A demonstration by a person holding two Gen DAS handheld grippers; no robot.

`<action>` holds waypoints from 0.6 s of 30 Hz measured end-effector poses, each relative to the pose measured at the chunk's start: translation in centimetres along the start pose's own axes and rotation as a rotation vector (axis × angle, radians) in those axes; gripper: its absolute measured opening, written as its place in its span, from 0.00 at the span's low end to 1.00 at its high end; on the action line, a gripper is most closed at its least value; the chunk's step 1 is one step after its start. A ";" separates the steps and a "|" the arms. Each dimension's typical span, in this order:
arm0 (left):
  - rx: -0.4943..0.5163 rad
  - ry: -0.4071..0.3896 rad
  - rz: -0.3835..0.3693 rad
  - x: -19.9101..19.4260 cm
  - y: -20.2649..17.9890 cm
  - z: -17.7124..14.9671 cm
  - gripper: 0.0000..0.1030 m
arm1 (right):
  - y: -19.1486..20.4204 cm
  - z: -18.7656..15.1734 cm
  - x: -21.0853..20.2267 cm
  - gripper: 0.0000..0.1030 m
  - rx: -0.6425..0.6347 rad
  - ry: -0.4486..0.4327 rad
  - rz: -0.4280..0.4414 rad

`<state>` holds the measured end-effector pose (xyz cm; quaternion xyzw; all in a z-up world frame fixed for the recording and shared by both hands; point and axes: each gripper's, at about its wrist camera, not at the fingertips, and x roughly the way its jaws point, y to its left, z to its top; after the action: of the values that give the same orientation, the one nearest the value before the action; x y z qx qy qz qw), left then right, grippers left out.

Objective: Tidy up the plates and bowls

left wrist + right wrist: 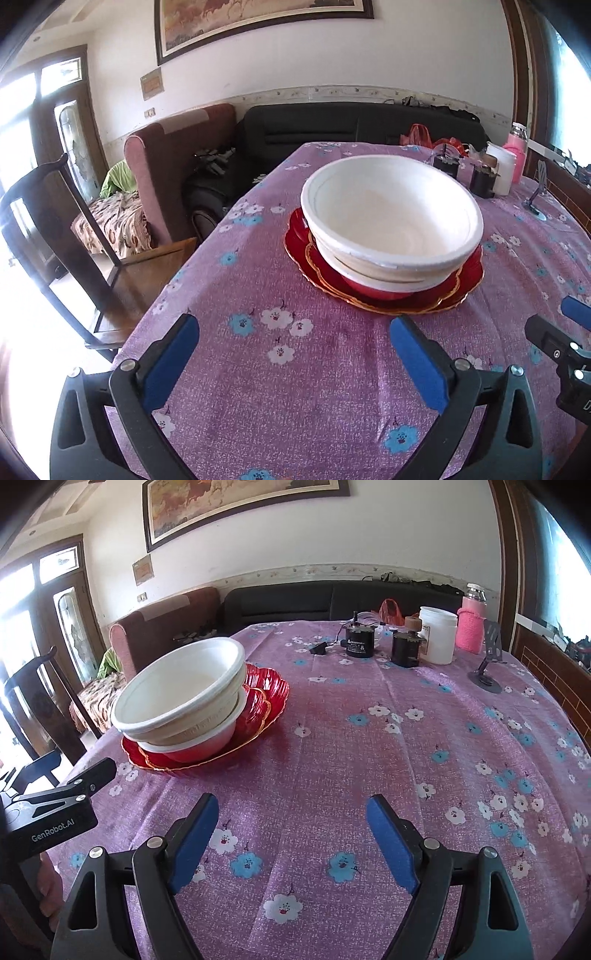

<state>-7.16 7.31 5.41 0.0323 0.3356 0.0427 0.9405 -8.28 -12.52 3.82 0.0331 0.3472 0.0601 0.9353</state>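
A stack of white bowls (391,218) sits nested on red scalloped plates (384,295) on the purple flowered tablecloth. The top bowl tilts a little. The stack also shows in the right wrist view (181,698), resting on the red plates (258,705) at the left. My left gripper (295,328) is open and empty, just short of the stack. My right gripper (291,808) is open and empty over bare cloth, to the right of the stack. Each gripper shows at the edge of the other's view.
At the table's far end stand two small black motors (360,640), a white tub (437,635), a pink bottle (471,624) and a phone stand (485,664). A wooden chair (55,236) stands at the left table edge. Sofas line the back wall.
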 end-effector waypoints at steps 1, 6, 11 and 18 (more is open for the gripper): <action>-0.005 0.003 0.006 0.1 0.1 -0.1 1.00 | 0.2 -0.1 0.0 0.84 -0.006 -0.001 -0.001; -0.006 0.006 0.024 0.5 0.1 -0.1 1.00 | 0.9 -0.4 0.3 0.85 -0.036 -0.009 -0.001; -0.006 0.003 0.019 0.6 0.1 -0.2 1.00 | 1.4 -0.5 0.2 0.86 -0.061 -0.031 0.000; -0.021 -0.005 0.024 0.6 0.4 -0.1 1.00 | 1.5 -0.4 0.3 0.89 -0.065 -0.033 -0.014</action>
<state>-6.83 7.77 4.97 0.0267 0.3325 0.0573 0.9410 -8.46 -11.04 3.48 0.0011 0.3297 0.0643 0.9419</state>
